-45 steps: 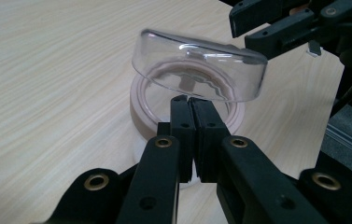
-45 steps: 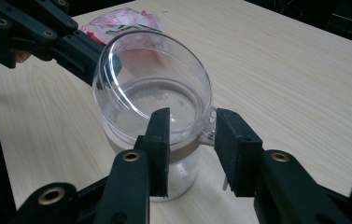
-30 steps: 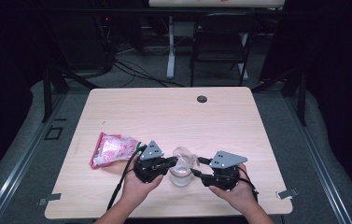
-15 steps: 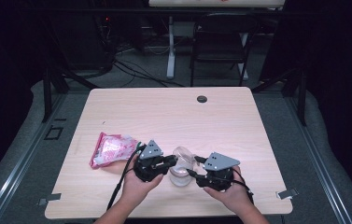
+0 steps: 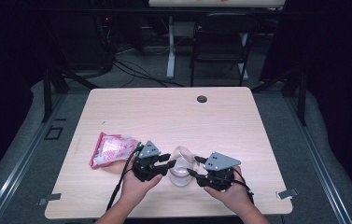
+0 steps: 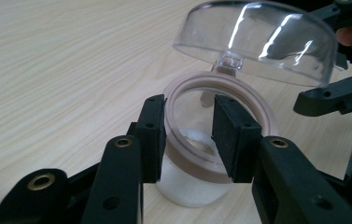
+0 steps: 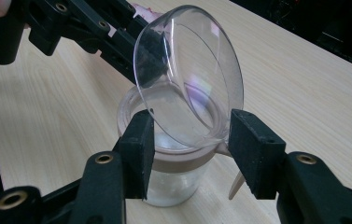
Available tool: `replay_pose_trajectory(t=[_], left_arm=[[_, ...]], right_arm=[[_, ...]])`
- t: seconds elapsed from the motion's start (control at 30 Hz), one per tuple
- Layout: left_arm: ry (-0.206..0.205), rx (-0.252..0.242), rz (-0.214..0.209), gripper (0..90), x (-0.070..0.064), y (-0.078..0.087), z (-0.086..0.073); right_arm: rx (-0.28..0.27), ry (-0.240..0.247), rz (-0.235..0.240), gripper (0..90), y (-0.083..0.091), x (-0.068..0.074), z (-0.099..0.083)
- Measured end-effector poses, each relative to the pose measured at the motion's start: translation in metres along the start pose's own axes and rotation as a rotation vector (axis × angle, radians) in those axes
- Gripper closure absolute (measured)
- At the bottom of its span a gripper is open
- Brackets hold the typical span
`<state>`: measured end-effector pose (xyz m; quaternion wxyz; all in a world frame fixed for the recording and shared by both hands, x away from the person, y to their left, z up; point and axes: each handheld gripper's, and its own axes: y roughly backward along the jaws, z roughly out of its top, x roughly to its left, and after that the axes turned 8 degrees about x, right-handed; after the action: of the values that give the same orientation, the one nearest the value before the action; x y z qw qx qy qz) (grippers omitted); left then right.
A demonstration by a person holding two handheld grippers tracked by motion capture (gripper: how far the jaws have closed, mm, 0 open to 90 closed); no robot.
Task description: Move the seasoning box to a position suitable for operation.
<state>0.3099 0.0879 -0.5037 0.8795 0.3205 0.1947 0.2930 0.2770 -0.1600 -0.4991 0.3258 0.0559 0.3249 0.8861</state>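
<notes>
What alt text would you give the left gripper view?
The left claw pinches the beige rim of a small clear jar, one jaw inside and one outside. Its hinged clear domed lid stands open above a light wooden table.

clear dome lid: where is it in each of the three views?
High view: dome lid low centre, between the grippers.
Left gripper view: top right, tilted up above the jar.
Right gripper view: dome lid centre, above the jaws.
Shared landmark: the jar's tan rim, hinged to the lid.
</notes>
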Motion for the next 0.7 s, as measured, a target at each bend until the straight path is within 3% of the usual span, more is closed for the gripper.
replay_pose_trajectory(t=[0.23,0.7], left_arm=[[0.007,0.023,-0.005,63.0,-0.0008,-0.0061,-0.0031],[0.001,0.021,0.002,66.9,0.0005,-0.0073,-0.0056]], right_arm=[[0.001,-0.004,0.004,51.1,-0.0001,-0.001,-0.0001],[-0.012,-0.016,0.002,52.9,0.0026,-0.0044,-0.0006]])
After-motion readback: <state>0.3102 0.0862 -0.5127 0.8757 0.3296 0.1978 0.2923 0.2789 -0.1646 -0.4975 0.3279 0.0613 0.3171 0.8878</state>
